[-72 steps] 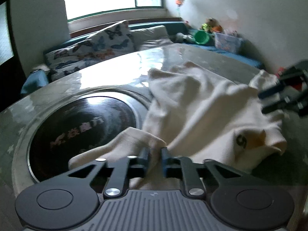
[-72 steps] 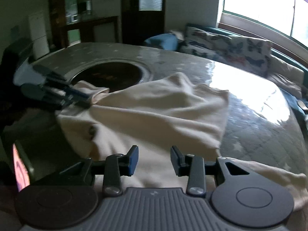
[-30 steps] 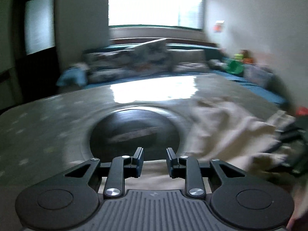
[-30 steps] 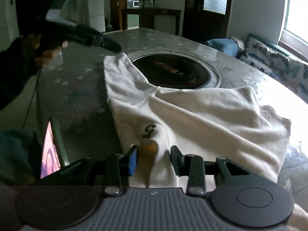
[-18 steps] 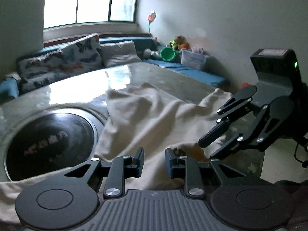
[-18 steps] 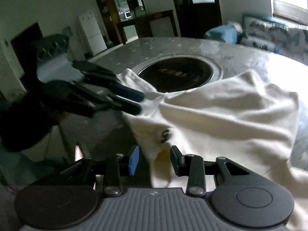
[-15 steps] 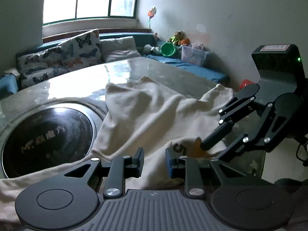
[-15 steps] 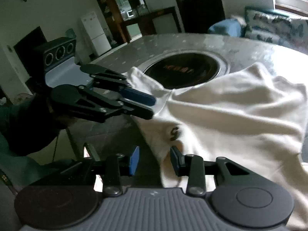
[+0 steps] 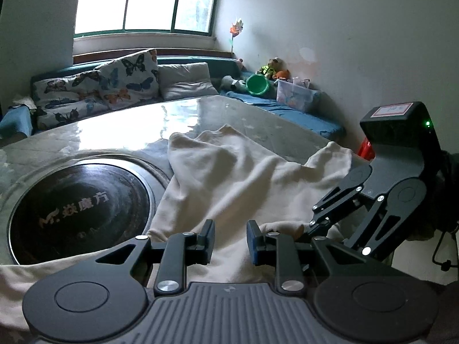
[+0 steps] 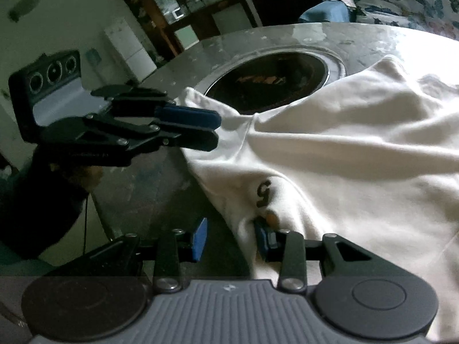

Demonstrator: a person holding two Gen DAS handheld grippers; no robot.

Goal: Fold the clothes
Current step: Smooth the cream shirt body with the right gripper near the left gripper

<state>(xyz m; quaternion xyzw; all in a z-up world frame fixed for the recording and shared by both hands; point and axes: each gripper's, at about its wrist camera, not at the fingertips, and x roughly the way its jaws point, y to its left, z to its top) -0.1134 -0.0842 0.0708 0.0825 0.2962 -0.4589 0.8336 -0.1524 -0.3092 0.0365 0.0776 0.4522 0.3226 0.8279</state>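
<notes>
A cream sweatshirt (image 9: pixel 235 177) lies crumpled on the round stone table (image 9: pixel 114 132); it also shows in the right wrist view (image 10: pixel 358 149), with a dark "5" mark (image 10: pixel 262 190) near its edge. My left gripper (image 9: pixel 229 238) is open, its jaws low over the near edge of the cloth. My right gripper (image 10: pixel 229 236) is open, with the sweatshirt's edge by the "5" lying between its jaws. In the left wrist view the right gripper (image 9: pixel 309 229) sits at the cloth's right edge. In the right wrist view the left gripper (image 10: pixel 212 130) hovers at the sleeve.
A dark round hotplate (image 9: pixel 77 209) is set into the table's middle, partly under the cloth. A sofa with butterfly cushions (image 9: pixel 120 80) and toys stands behind. A cabinet and white fridge (image 10: pixel 129 48) stand across the room.
My left gripper let go of the sleeve and swung right toward the cloth's near edge. My right gripper dropped low to the edge by the "5". The sweatshirt has been pulled flatter.
</notes>
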